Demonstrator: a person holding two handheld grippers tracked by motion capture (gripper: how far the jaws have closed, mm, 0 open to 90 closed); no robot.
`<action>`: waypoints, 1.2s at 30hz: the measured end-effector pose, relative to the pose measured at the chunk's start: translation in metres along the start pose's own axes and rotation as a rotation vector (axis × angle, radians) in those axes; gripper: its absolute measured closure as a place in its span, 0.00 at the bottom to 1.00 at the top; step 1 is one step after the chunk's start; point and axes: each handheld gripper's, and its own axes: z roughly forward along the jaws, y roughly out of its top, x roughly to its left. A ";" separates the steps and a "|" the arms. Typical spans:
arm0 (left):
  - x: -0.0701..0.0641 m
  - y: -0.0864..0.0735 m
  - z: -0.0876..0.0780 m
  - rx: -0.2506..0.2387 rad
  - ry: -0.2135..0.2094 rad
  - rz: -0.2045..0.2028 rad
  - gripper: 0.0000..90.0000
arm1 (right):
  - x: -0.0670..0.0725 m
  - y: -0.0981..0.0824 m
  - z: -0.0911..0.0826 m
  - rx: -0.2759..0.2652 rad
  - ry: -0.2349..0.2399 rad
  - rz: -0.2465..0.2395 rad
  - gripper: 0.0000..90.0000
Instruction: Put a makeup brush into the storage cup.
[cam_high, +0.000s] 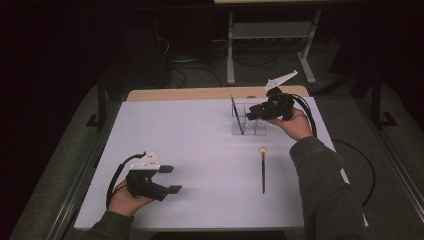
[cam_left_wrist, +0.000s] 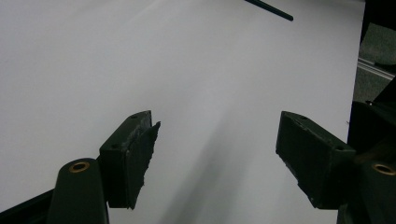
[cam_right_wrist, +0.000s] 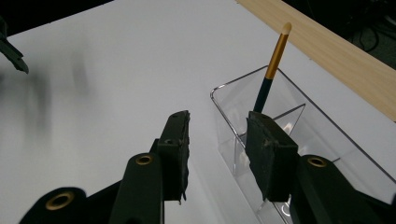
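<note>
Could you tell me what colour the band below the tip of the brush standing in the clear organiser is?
Gold, clearest in the right gripper view: brush.

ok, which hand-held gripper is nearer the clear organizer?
Right. The right hand-held gripper hangs at the clear organizer, jaws open over its right end, nothing between them. The left hand-held gripper is far off at the table's near-left corner.

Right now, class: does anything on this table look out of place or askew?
Yes. One brush lies flat on the white table, outside the clear organizer, while another brush stands leaning inside it. The pad on the left gripper looks ragged at its edge.
</note>
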 end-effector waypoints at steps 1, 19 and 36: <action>0.000 0.000 0.000 0.001 0.000 0.000 0.30 | 0.001 -0.001 -0.001 0.000 -0.005 -0.002 0.65; -0.001 0.001 0.001 0.001 0.009 -0.008 0.28 | 0.020 -0.016 -0.018 0.000 -0.023 0.002 0.59; -0.003 0.001 -0.003 -0.007 0.024 -0.013 0.28 | 0.039 -0.036 -0.027 -0.009 -0.041 0.019 0.51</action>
